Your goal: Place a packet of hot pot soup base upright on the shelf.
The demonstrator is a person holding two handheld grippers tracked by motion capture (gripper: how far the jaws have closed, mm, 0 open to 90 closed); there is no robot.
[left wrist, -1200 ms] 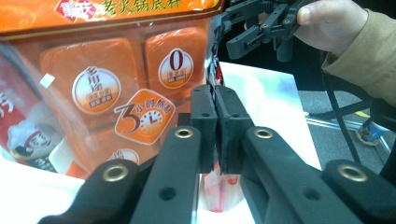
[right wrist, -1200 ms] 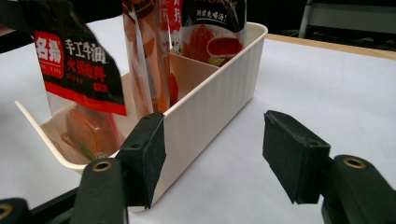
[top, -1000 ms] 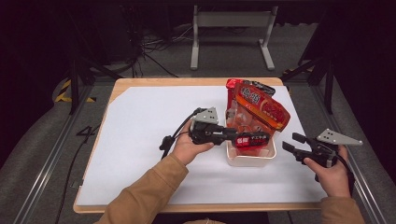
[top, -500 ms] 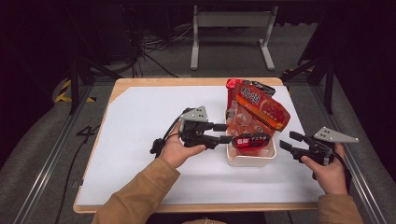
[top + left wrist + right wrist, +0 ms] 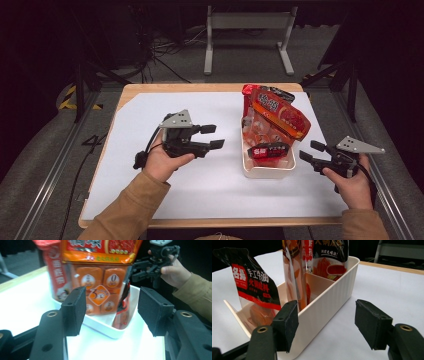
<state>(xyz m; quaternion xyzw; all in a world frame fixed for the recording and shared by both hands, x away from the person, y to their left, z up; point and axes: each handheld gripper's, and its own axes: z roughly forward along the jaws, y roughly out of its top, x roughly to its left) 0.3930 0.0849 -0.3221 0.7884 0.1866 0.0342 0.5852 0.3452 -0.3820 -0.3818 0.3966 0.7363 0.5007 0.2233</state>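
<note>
The left tool (image 5: 214, 136) hangs above the white sheet (image 5: 150, 200) that covers the wooden tabletop (image 5: 200, 88). Its jaws have just been opening and now stand released with nothing between them. From its own view, the white bin (image 5: 105, 327) lies just ahead of the open jaws, apart from them, with snack packets standing in it: a tall orange bag (image 5: 100, 277) at the middle and a red packet (image 5: 56, 272) to the left. Beyond the bin, the other hand and its tool show at the far right.

The right tool (image 5: 312, 151) sits low at the bin's right side, near its wall and not touching it in the high view. Its jaws are also released and empty. In its own view, the ribbed bin wall (image 5: 329, 297) runs away ahead and left of the jaws. A small black-and-red packet (image 5: 254, 282) stands in the nearest compartment, a divider lies behind it, and taller bags (image 5: 298, 270) rise farther back.

In the high view, the bin (image 5: 267, 172) stands right of the tabletop's middle, between the two tools. The bags (image 5: 275, 112) lean toward the far edge.

The sheet leaves bare wood along the tabletop's far and left edges. Dark metal rails (image 5: 55, 165) flank the tabletop. The floor beyond is grey carpet (image 5: 240, 65) with black cables (image 5: 170, 50) and a pale metal stand (image 5: 247, 35). The room behind is dark. A strip of yellow-and-black tape (image 5: 67, 97) lies on the floor at far left.
</note>
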